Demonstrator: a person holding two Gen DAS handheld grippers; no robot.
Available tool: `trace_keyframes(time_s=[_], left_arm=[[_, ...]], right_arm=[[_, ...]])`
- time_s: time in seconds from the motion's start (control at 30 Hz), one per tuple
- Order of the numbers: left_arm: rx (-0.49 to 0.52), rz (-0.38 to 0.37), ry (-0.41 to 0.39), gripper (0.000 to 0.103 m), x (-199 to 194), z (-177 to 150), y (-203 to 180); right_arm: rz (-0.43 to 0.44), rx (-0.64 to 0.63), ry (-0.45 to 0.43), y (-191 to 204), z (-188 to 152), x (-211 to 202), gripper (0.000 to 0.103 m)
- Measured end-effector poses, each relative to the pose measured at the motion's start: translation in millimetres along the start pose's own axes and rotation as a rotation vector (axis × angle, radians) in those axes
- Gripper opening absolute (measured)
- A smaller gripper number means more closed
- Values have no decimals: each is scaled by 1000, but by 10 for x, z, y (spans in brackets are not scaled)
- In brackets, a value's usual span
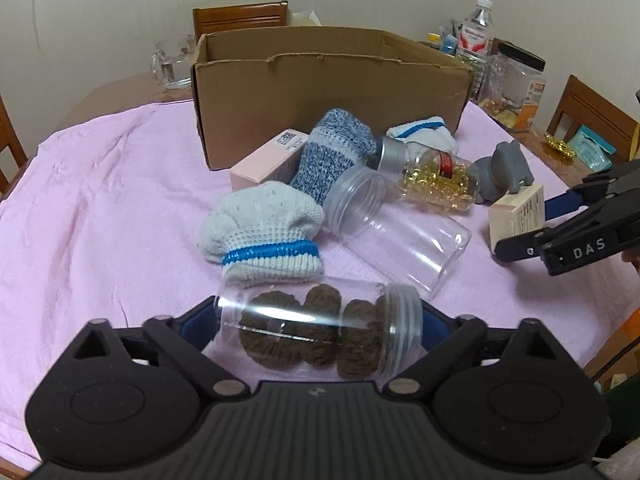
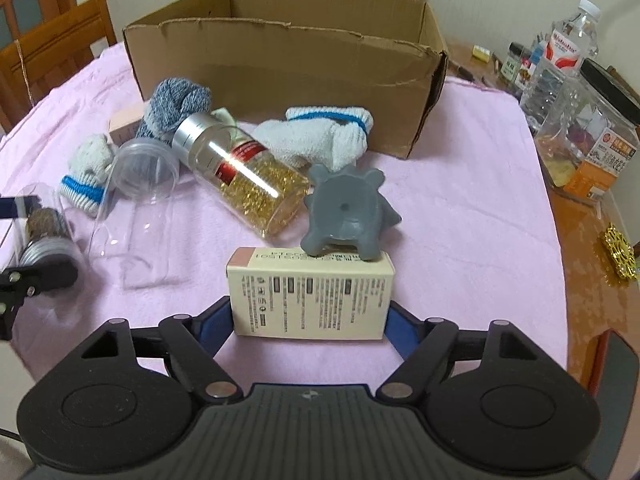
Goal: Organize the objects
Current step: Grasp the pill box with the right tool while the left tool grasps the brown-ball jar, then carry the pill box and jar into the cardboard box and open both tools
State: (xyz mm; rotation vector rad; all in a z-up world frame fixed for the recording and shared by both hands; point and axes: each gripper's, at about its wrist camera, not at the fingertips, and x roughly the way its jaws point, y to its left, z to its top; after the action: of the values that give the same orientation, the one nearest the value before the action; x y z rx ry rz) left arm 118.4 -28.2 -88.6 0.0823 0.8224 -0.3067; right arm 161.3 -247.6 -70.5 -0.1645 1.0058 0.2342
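Left tongs (image 1: 320,330) clasp the jar (image 1: 320,336) lying crosswise, mouth rightward.

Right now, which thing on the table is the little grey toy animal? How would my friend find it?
Find the big cardboard box on the pink cloth. In front of it, past the white sock, the grey toy animal leans on a cream carton. It's the only solid grey rubbery thing; its neighbours are clear jars and knitted socks.

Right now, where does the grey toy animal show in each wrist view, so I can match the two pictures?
Left wrist: grey toy animal at right of centre, beside the capsule bottle.
Right wrist: grey toy animal at centre, tipped over, leaning on the cream carton.
Shared landmark: the cardboard box behind it.
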Motion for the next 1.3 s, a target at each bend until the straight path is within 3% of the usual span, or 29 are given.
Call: trace_keyframes(time_s=[0.43,0.97,1.3], left_arm=[[51,-30,97,95,-155,150,42],[118,-71,157,95,-302,687,7],[143,-126,118,95,-206,1305,221]], right_arm=[[15,1,83,-126,-1,-209,83],[11,-10,21,-183,320,-578,83],[5,44,-35,-166,793,-650,83]])
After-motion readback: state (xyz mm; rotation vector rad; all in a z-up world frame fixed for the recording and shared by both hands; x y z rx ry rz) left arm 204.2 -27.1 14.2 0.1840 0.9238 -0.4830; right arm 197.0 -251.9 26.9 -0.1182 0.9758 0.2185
